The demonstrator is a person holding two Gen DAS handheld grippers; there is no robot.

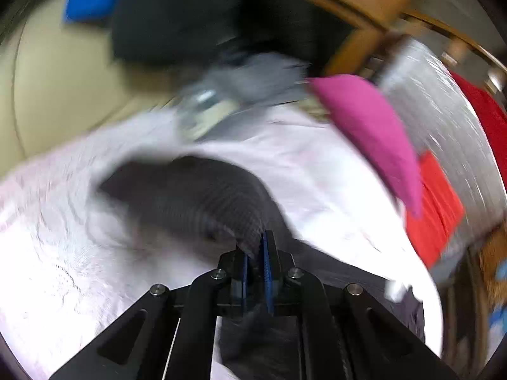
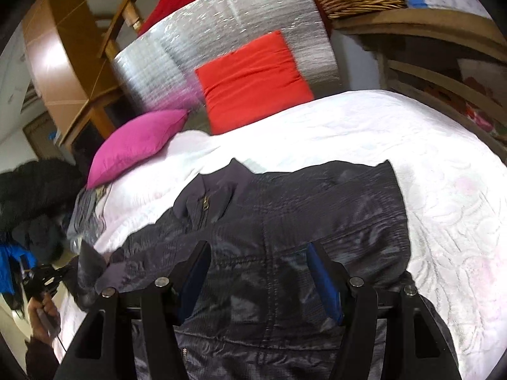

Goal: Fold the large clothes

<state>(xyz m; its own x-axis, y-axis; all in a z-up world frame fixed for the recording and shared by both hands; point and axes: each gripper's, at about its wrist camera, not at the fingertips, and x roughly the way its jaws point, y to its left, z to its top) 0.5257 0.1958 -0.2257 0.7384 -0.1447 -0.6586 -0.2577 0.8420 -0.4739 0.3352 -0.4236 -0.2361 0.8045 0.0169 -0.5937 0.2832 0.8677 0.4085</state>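
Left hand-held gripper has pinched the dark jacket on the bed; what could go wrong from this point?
1. The left hand-held gripper is shut on only a narrow fold of the dark quilted jacket, so the slick fabric may slip out.
2. The right hand-held gripper is open over the jacket, holding nothing, so a one-sided pull could bunch it.
3. The magenta cushion lies close and could get dragged.

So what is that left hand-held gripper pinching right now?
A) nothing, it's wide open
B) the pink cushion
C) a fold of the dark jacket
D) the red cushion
C: in the left wrist view the left hand-held gripper has its jaws closed together on a lifted fold of the dark jacket, while the pink cushion and red cushion lie apart, further back on the bed.
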